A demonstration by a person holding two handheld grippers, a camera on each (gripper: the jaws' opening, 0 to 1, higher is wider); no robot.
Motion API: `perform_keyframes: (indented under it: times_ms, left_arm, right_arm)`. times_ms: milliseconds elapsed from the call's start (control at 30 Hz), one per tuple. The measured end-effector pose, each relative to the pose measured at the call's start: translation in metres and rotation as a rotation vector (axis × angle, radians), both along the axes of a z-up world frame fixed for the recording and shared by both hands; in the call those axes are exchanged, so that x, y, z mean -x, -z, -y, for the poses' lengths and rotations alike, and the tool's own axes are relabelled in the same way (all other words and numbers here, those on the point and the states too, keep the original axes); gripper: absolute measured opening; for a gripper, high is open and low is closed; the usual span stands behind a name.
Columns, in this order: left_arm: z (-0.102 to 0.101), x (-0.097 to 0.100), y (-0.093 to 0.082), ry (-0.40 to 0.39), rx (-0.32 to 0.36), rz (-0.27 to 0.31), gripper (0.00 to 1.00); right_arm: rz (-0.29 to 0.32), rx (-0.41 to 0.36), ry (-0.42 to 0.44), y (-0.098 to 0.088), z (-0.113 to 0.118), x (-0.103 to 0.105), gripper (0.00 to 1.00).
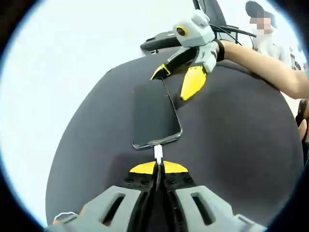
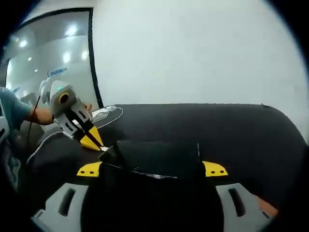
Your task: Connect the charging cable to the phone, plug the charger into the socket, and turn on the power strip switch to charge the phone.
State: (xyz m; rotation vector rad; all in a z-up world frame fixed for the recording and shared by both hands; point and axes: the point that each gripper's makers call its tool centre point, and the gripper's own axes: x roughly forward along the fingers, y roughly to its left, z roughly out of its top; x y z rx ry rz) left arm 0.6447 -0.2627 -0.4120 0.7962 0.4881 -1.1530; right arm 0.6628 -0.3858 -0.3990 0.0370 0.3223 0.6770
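Phone (image 1: 155,116) flat on table (image 1: 231,159), near centre. Cable plug (image 1: 158,154) at phone's near short edge, pinched between left gripper (image 1: 158,169) jaws, touching phone. Right gripper (image 1: 181,79) at phone's far end, jaws straddling far corner. In right gripper view, phone (image 2: 159,157) between right gripper (image 2: 152,170) jaws; left gripper (image 2: 91,140) at left end; cable (image 2: 108,116) beyond, toward table's far left edge.

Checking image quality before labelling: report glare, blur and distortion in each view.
Left gripper view: fisheye bends the dark table into a dome; the phone and the cable plug are fairly sharp; the white wall is blown out. Right gripper view: the phone is a dark, soft shape between the jaws; ceiling lights glare on the glass panel.
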Motion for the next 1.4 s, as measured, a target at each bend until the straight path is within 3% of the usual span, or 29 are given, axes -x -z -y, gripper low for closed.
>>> perform_keyframes:
  times_ms: [100, 300, 400, 500, 600, 667, 700, 1000, 1167, 1233, 1267, 1333, 1400]
  left_arm:
    - [0.002, -0.001, 0.000, 0.005, 0.004, -0.003, 0.01]
    - [0.002, -0.004, 0.001, 0.004, -0.006, -0.022, 0.00]
    - [0.000, -0.008, 0.000, -0.008, 0.016, -0.048, 0.00]
    - [0.002, -0.009, 0.000, -0.017, 0.033, -0.058, 0.00]
    - [0.003, -0.009, 0.000, -0.037, 0.034, -0.056, 0.00]
    - [0.005, -0.010, -0.001, -0.003, 0.024, -0.023, 0.00]
    - [0.000, -0.011, -0.005, -0.038, 0.034, -0.031, 0.00]
    - [0.005, -0.010, -0.001, 0.005, 0.008, -0.012, 0.00]
    - [0.003, -0.012, -0.007, -0.079, 0.182, -0.106, 0.04]
    - [0.003, -0.005, -0.018, -0.061, 0.242, -0.145, 0.17]
    - [0.006, 0.000, -0.029, -0.049, 0.308, -0.166, 0.22]
    - [0.003, 0.005, -0.047, -0.051, 0.365, -0.178, 0.29]
    - [-0.007, 0.013, -0.075, -0.057, 0.450, -0.182, 0.31]
  right_arm:
    - [-0.009, -0.029, -0.011, -0.003, -0.002, -0.005, 0.83]
    - [-0.022, -0.073, 0.032, -0.005, -0.004, -0.006, 0.83]
    - [0.034, 0.046, 0.041, 0.004, -0.002, -0.006, 0.77]
    - [-0.006, -0.041, 0.072, -0.002, 0.003, -0.013, 0.76]
    - [0.009, -0.008, 0.065, 0.000, 0.002, -0.011, 0.75]
    - [0.023, 0.016, 0.066, 0.002, 0.003, -0.011, 0.73]
    - [0.029, 0.026, 0.070, 0.003, 0.004, -0.012, 0.73]
    - [0.034, 0.029, 0.077, 0.002, 0.012, -0.014, 0.67]
    - [0.073, 0.063, 0.071, -0.001, 0.015, -0.014, 0.67]
    - [0.102, 0.067, 0.099, -0.005, 0.022, -0.015, 0.66]
    - [0.118, 0.045, 0.106, -0.010, 0.022, -0.015, 0.66]
    - [0.137, -0.017, 0.132, -0.022, 0.026, -0.012, 0.66]
    - [0.169, -0.078, 0.124, -0.036, 0.024, -0.006, 0.62]
